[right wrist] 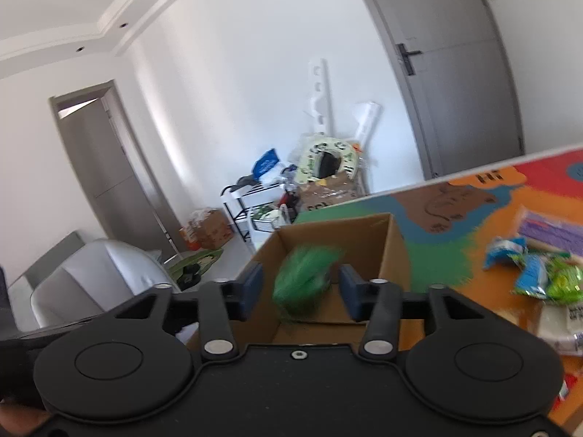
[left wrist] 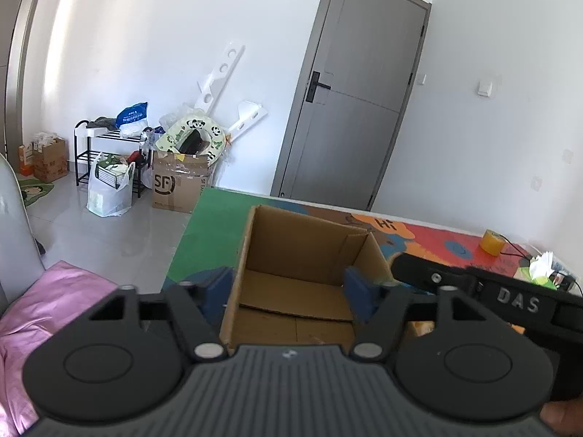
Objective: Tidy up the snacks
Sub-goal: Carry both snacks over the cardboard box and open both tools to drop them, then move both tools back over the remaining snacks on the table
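Note:
An open cardboard box [left wrist: 302, 240] stands on the colourful table mat [left wrist: 204, 233], and in the left wrist view its bottom looks bare. My left gripper [left wrist: 288, 287] hovers at the box's near rim, open, with nothing between its blue pads. In the right wrist view my right gripper [right wrist: 300, 287] is over the same box [right wrist: 364, 240]. A blurred green snack packet [right wrist: 302, 280] hangs between its fingers above the opening, and the pads stand apart from it. The right gripper's black housing [left wrist: 510, 302] shows at the right of the left wrist view.
More snacks lie on the mat to the right: blue packets [right wrist: 528, 273], a green packet [right wrist: 564, 280], a purple pack [right wrist: 550, 233] and a white packet [right wrist: 561, 327]. A yellow tape roll [left wrist: 492, 242] and tissues [left wrist: 543, 266] sit at the far right. Pink foil [left wrist: 54, 309] lies at the left.

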`<state>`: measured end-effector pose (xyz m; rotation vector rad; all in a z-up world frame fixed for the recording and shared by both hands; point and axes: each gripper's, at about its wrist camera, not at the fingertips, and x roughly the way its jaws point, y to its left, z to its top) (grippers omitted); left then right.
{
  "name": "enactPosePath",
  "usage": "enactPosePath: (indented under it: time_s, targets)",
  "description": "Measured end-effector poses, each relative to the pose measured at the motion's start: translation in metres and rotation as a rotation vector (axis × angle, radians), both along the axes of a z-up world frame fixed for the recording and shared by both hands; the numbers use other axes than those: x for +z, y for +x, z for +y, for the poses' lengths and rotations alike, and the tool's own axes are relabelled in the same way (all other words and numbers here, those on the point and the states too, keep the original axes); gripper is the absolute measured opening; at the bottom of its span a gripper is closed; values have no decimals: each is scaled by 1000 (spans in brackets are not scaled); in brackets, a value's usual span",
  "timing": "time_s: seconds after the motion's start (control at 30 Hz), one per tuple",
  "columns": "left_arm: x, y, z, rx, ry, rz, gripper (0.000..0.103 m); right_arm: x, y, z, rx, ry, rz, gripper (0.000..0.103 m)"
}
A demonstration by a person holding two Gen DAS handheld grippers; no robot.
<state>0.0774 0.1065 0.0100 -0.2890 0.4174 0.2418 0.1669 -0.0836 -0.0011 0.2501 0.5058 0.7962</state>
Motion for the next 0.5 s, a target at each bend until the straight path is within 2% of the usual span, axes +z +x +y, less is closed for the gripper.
enactPosePath:
  time_s: [0.03, 0.1, 0.2, 0.37, 0.5]
  targets:
    - [1, -1, 0, 6, 3, -2, 79, 0, -1, -3, -2, 2, 3, 54]
    - [2, -1, -3, 21, 13, -2, 83, 0, -5, -10, -22, 1, 12, 70]
    - [3, 1, -8, 11, 8, 5, 88, 2, -12, -24, -61, -1, 1, 82]
    - [3, 4, -19, -36, -4, 28, 96, 1, -16, -51, -118, 0, 3, 93]
    - [4, 1, -34, -70, 27, 25, 98, -1, -19, -71, -167, 1, 9, 101]
